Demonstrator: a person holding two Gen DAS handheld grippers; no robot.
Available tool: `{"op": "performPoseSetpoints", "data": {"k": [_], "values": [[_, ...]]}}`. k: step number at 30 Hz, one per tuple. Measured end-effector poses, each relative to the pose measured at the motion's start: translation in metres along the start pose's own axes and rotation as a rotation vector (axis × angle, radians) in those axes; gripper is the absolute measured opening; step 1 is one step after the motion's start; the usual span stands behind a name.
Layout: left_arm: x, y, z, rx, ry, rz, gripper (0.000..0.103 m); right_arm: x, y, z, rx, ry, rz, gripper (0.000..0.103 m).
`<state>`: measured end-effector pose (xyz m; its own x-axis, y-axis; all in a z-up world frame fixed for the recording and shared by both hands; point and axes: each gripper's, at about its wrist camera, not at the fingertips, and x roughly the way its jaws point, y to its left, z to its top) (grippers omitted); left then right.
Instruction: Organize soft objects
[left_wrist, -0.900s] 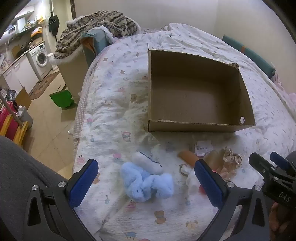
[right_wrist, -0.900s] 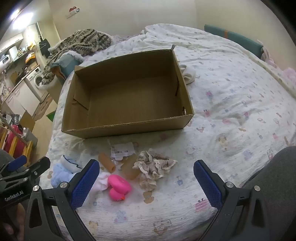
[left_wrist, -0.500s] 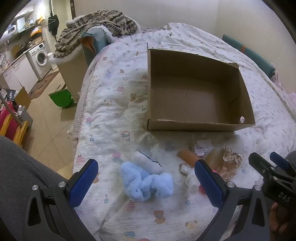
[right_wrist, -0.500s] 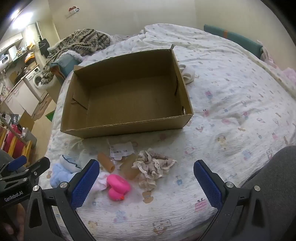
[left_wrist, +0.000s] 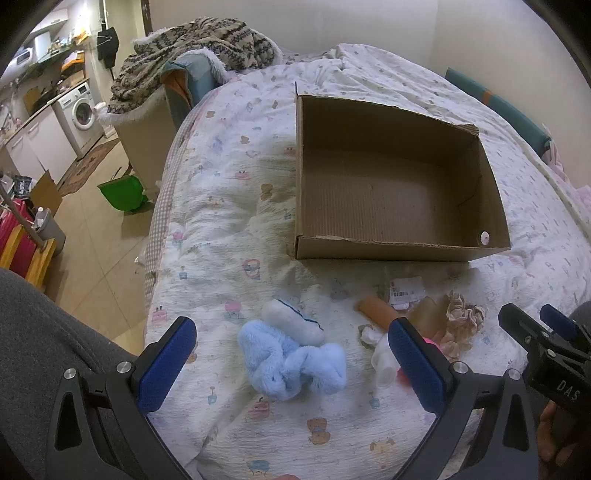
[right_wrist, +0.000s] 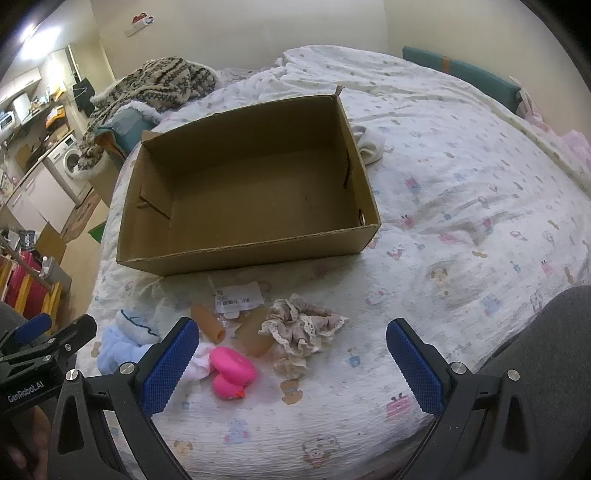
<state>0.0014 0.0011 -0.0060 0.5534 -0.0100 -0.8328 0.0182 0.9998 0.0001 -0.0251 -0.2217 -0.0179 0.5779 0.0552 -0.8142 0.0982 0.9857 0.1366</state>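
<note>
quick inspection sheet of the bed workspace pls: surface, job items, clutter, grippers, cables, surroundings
Surface: bed quilt, printed, rumpled.
Job's things: cardboard box open, nothing inside; blue fluffy item with white sock against it; beige lace scrunchie; pink rubber duck; two tan tubes; all on the quilt in front of the box.
Clutter: barcode tag; white cloth beside the box.
Grippers: left hand-held gripper open, blue item between its fingers, untouched; right hand-held gripper open, empty.
Cables: nothing seen.
Surroundings: washing machine, green bin, patterned blanket.
</note>
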Motion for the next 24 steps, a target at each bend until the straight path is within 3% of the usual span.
{"op": "performPoseSetpoints", "data": {"k": [24], "values": [[0.0004,-0.0002,-0.0004,-0.004,0.003,-0.002,0.103,-0.0031,0.0040,0.0007,-0.004,0.001,-0.004,0.103]]}}
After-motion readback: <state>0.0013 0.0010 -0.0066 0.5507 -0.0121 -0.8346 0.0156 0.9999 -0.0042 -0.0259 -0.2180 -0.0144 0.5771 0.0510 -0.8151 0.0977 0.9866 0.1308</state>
